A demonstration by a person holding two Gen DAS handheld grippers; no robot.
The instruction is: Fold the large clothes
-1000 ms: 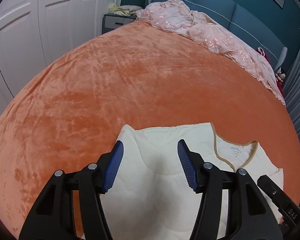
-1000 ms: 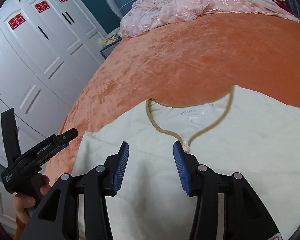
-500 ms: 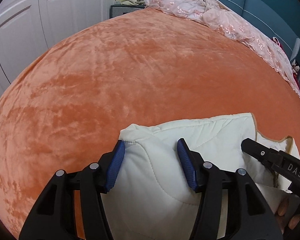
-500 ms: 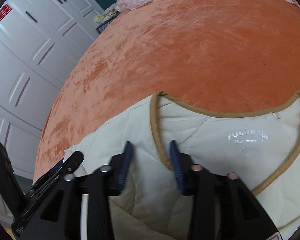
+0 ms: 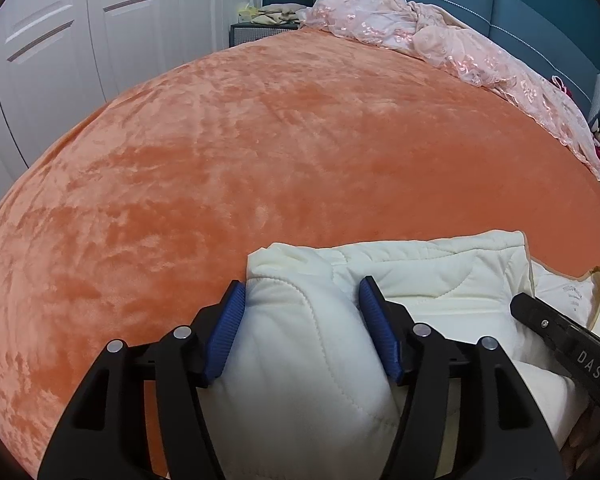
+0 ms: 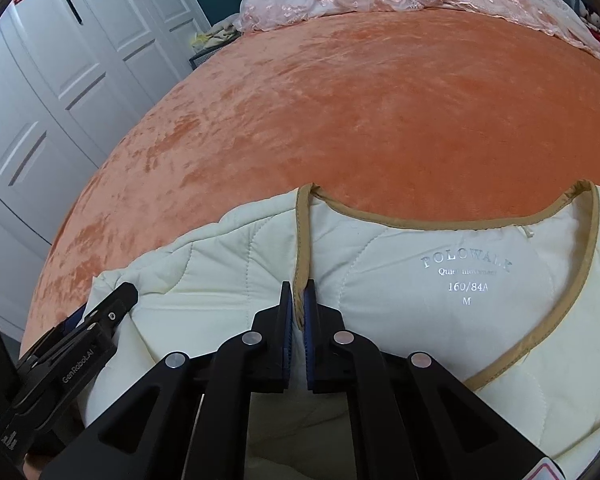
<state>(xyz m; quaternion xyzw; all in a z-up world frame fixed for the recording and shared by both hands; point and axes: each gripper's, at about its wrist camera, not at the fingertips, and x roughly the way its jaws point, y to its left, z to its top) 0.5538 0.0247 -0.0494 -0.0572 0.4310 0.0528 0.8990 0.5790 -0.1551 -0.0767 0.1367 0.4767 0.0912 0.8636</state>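
Note:
A cream quilted jacket (image 5: 420, 280) with tan trim lies on the near edge of the orange bed (image 5: 300, 140). My left gripper (image 5: 300, 312) is open, its blue pads on either side of a raised bulge at the jacket's shoulder. My right gripper (image 6: 299, 308) is shut on the tan neckline trim (image 6: 302, 240) of the jacket (image 6: 440, 280), next to the printed size label. The left gripper also shows in the right wrist view (image 6: 112, 308) at the lower left, and the right gripper's body shows in the left wrist view (image 5: 560, 340).
A crumpled pink lace cover (image 5: 440, 44) lies along the blue headboard (image 5: 540, 20) at the far side. White wardrobe doors (image 6: 60, 80) stand to the left of the bed. A small nightstand (image 5: 256, 32) with cloth on it sits in the corner.
My right gripper has closed on the neckline trim. Both grippers came closer to the jacket, and its shoulder has bunched up between the left fingers.

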